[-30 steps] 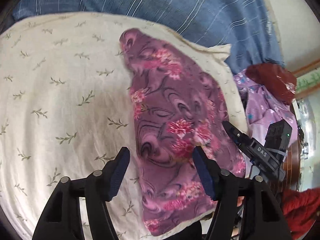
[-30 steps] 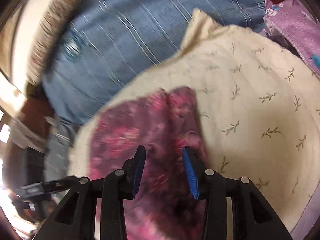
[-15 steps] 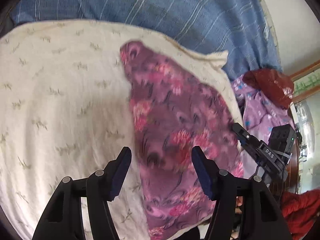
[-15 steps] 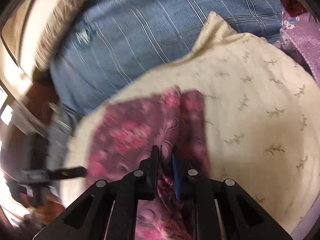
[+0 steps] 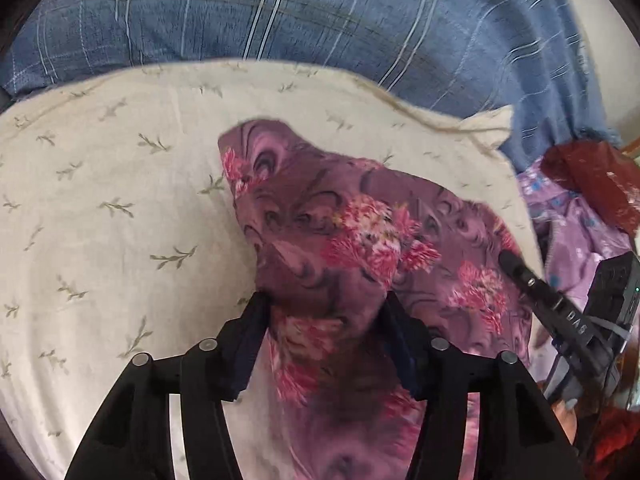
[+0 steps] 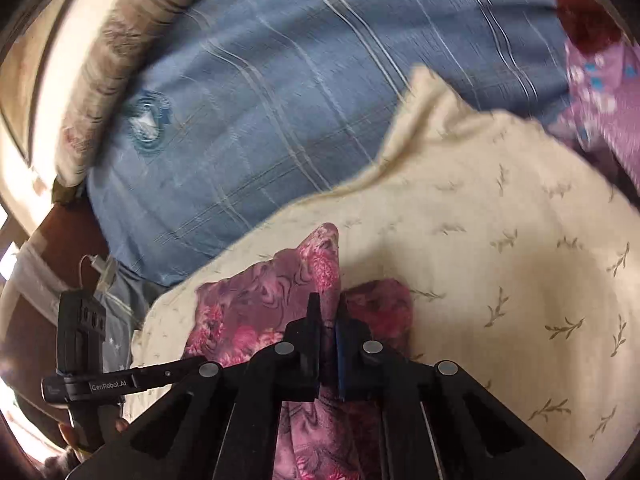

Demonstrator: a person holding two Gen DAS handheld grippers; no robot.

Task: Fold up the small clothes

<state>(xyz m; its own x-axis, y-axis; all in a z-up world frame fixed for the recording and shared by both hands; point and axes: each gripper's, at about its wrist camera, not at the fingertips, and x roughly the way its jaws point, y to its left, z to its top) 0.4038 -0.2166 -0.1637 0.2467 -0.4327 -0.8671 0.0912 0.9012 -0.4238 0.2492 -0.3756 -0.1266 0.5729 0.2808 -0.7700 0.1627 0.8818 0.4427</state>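
floral garment, right claw pinching, left claw straddling

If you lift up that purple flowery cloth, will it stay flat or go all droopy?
Probably droopy. The purple flowery cloth already bunches into a ridge where the right gripper is shut on it, so it looks soft and floppy. It seems thin and light, and drapes over the cream leaf-print sheet, so the loose end would likely hang down.

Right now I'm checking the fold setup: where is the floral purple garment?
In both wrist views the floral purple garment lies on the cream leaf-print cloth, near its edge beside the blue striped sheet.
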